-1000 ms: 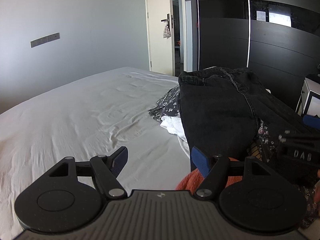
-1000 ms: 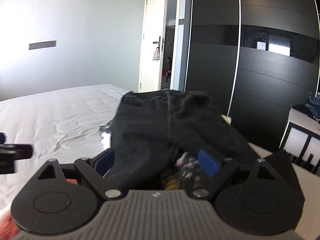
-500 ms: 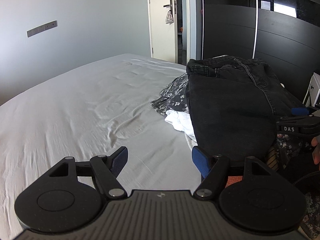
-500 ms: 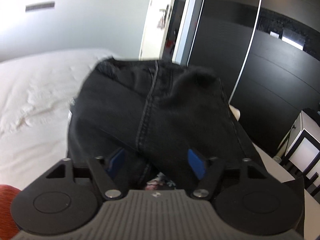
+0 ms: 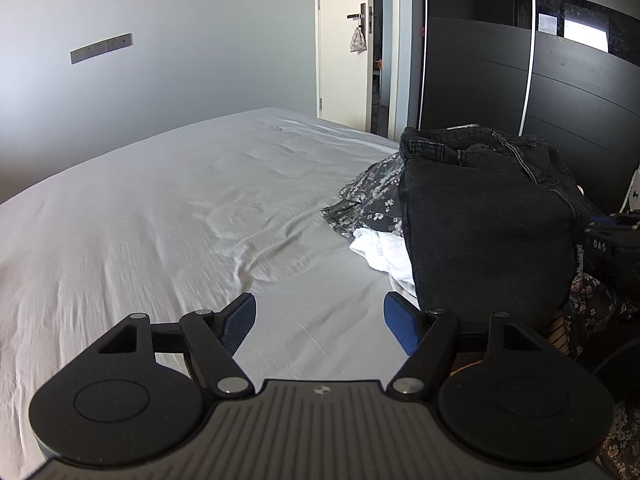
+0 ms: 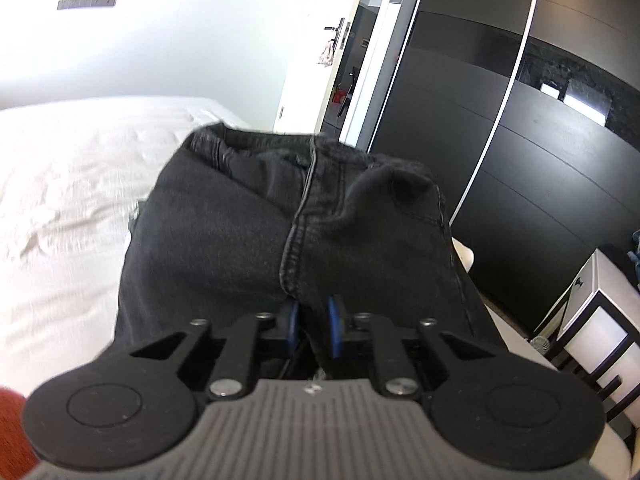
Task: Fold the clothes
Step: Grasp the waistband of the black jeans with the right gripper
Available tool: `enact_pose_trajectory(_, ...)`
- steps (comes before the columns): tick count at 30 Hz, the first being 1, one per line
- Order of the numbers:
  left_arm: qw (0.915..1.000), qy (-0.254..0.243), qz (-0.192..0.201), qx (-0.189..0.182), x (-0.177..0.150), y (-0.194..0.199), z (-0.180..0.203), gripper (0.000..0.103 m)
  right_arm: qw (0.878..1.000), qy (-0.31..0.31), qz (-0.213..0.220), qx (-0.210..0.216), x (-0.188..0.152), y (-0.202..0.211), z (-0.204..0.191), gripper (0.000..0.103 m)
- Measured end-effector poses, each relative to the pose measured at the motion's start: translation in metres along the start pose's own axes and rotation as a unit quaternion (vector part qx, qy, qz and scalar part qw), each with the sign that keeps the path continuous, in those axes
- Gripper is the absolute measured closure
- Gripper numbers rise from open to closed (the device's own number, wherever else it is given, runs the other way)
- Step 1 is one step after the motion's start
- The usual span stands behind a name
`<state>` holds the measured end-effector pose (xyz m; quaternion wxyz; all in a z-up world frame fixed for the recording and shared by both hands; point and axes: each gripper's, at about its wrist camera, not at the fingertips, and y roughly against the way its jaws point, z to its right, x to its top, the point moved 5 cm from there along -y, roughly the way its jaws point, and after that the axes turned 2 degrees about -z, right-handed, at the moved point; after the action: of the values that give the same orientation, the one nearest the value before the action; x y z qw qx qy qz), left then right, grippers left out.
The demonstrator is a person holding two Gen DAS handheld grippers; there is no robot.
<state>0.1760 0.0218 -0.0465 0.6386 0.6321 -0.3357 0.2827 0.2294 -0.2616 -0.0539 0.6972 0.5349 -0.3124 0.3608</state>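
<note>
A pair of black jeans (image 5: pixel 480 220) lies crumpled on top of a clothes pile at the right side of the bed. In the right wrist view the jeans (image 6: pixel 240 240) fill the middle. My right gripper (image 6: pixel 314 322) has its jaws closing on a fold of the jeans at the centre seam, with the blue pads pressing the fabric. From the left wrist view, the right gripper (image 5: pixel 612 236) shows at the right edge beside the jeans. My left gripper (image 5: pixel 320 320) is open over the white sheet, left of the pile, with nothing between its fingers.
A dark floral garment (image 5: pixel 372 200) and a white garment (image 5: pixel 380 248) stick out from under the jeans. The white bed sheet (image 5: pixel 160 220) spreads to the left. A black wardrobe (image 5: pixel 480 60) and a door (image 5: pixel 340 40) stand behind. A white nightstand (image 6: pixel 600 312) is at the right.
My right gripper moved forward onto the jeans and its jaws went from wide open to pinching the seam. My left gripper slid left, away from the pile, and stayed open.
</note>
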Motion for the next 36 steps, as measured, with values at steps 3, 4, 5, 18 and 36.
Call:
enact_pose_trajectory(3,0.9999,0.009,0.002,0.005,0.0,0.006,-0.008,0.019,1.0,0.0,0.023,0.006,0.016,0.011,-0.002,0.091)
enact_pose_trajectory(4,0.9999,0.012,0.003,0.007,0.0,0.008,-0.011,0.019,0.999,0.006,0.032,0.01,0.022,0.015,-0.006,0.092)
enact_pose_trajectory(5,0.9998,0.015,0.004,0.01,0.0,0.01,-0.014,0.019,0.999,0.012,0.04,0.014,0.028,0.02,-0.01,0.092)
enact_pose_trajectory(18,0.9964,0.057,0.044,0.044,0.014,0.057,-0.059,0.019,0.956,0.12,0.263,0.051,0.131,0.133,-0.095,0.103)
enact_pose_trajectory(36,0.9925,0.061,0.05,0.093,0.001,0.09,-0.098,0.019,0.988,0.085,0.091,0.095,0.068,0.104,-0.083,0.059)
